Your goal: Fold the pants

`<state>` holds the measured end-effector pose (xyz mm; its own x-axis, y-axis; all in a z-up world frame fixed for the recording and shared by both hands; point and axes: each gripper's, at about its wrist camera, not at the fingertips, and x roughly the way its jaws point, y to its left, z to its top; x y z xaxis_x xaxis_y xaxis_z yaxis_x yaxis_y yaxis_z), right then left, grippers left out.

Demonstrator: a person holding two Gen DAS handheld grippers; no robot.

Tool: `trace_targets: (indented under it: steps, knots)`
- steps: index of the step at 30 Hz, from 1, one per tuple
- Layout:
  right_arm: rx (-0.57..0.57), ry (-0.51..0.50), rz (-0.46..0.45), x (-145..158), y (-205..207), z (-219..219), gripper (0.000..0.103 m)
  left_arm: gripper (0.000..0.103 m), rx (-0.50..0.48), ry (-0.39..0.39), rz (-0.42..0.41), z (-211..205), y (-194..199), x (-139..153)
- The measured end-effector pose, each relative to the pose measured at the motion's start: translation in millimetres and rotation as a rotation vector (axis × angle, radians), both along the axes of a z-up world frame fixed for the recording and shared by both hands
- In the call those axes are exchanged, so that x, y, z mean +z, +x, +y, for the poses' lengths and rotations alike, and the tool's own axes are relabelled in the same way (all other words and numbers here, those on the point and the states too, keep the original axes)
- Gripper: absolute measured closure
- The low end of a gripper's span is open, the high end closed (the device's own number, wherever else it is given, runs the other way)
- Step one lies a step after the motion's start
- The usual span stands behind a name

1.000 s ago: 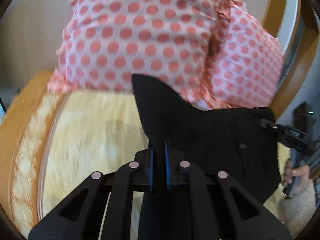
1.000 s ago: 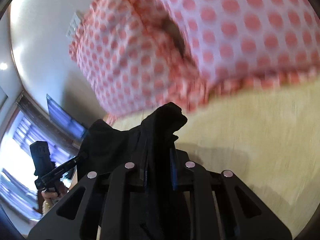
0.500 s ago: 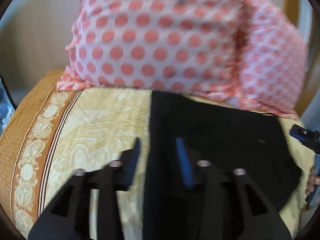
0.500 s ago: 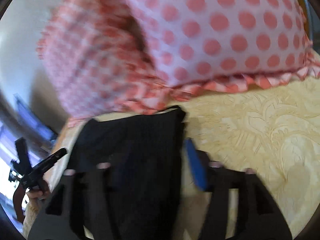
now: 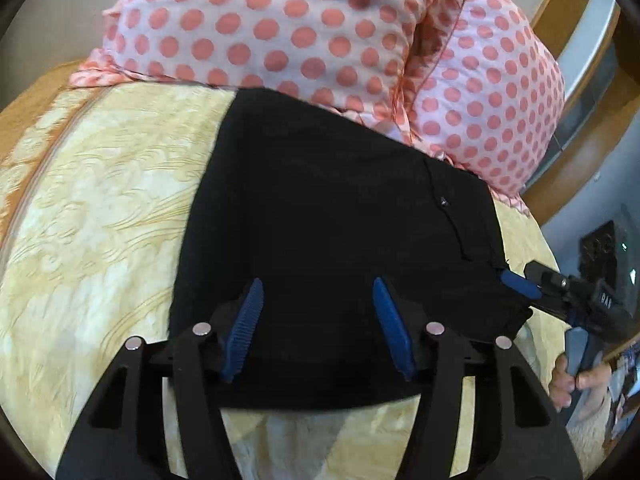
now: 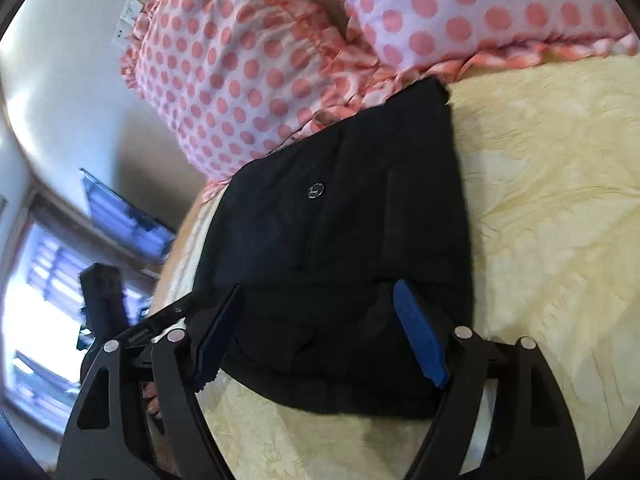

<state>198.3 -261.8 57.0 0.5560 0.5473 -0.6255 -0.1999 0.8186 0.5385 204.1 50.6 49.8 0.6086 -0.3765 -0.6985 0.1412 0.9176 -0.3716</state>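
Note:
The black pants (image 5: 332,216) lie folded in a flat rectangle on the yellow bedspread (image 5: 100,208), their far edge against the pillows. They also show in the right wrist view (image 6: 344,248), with a small round logo facing up. My left gripper (image 5: 318,292) is open and empty just above the near edge of the pants. My right gripper (image 6: 320,296) is open and empty above the near edge too. The right gripper also shows in the left wrist view (image 5: 520,284) at the pants' right edge.
Two pink pillows with red dots (image 5: 280,28) lean at the head of the bed, also in the right wrist view (image 6: 248,64). A wooden headboard frame (image 5: 572,8) curves behind. A wall TV (image 6: 124,216) and bright window (image 6: 36,312) are at left.
Both grippers were shut on the raised pants. They lowered them onto the bedspread, opened, and let go. The pants now lie flat and folded.

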Motion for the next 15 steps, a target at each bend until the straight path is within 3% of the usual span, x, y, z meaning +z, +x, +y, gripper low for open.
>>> trace_targets:
  steps: [1,2,4,7,11,15]
  knots:
    - [-0.015,-0.051,-0.042,5.3,-12.1,3.2,0.015,0.034,0.001,0.016,-0.026,0.7,-9.6,4.1]
    - [-0.028,-0.08,-0.077,7.3,-21.6,2.9,0.005,0.021,0.016,0.065,-0.072,0.7,-25.9,9.9]
    - [-0.08,-0.152,-0.156,11.6,-52.5,9.4,0.001,0.008,0.058,0.152,-0.141,2.2,-53.6,15.5]
    - [-0.176,-0.255,-0.196,3.0,-90.1,22.4,0.001,0.002,0.087,0.253,-0.211,0.5,-94.0,15.1]
    - [-0.222,-0.335,-0.235,-16.7,-127.4,42.2,0.001,0.002,0.149,0.384,-0.217,-4.4,-131.9,-1.4]
    - [-0.213,-0.411,-0.253,-31.5,-142.6,62.6,0.001,0.002,0.16,0.415,-0.218,-4.1,-153.7,-17.0]
